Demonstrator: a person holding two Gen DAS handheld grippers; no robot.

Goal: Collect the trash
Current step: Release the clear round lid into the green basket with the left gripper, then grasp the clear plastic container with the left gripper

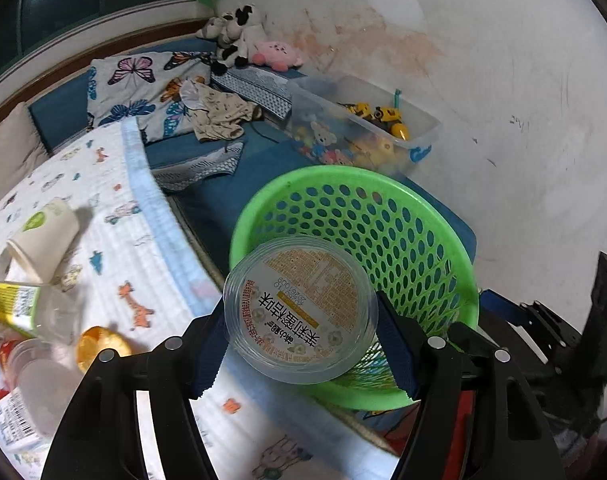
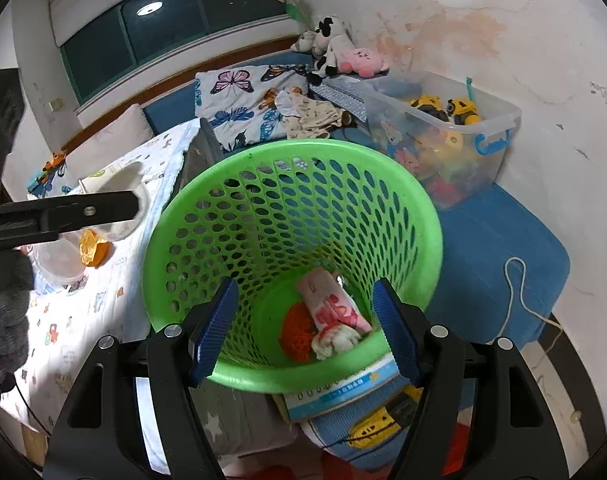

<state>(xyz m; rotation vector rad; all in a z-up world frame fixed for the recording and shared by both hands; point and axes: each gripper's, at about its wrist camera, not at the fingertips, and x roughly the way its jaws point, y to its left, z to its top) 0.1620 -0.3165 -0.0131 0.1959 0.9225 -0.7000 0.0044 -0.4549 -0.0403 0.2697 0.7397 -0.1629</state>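
Observation:
My left gripper [image 1: 301,344] is shut on a clear plastic cup with an orange printed lid [image 1: 299,308] and holds it over the near rim of the green perforated basket [image 1: 423,240]. My right gripper [image 2: 305,328] is open and empty above the same basket's [image 2: 383,184] mouth. Inside the basket lie a pink-and-white wrapper [image 2: 335,312] and an orange net [image 2: 297,332]. More trash lies on the patterned cloth to the left: a tipped paper cup [image 1: 43,240], a clear bottle with a yellow label [image 1: 27,308], an orange peel [image 1: 99,348] and a clear lidded tub [image 1: 39,384].
A blue bed holds a butterfly pillow [image 1: 139,88], clothes, plush toys [image 1: 243,36] and a clear toy bin [image 1: 367,124]. A stained white wall [image 1: 503,100] is on the right. A booklet [image 2: 343,392] and a blue item lie under the basket. The left gripper's arm [image 2: 59,212] crosses the right wrist view.

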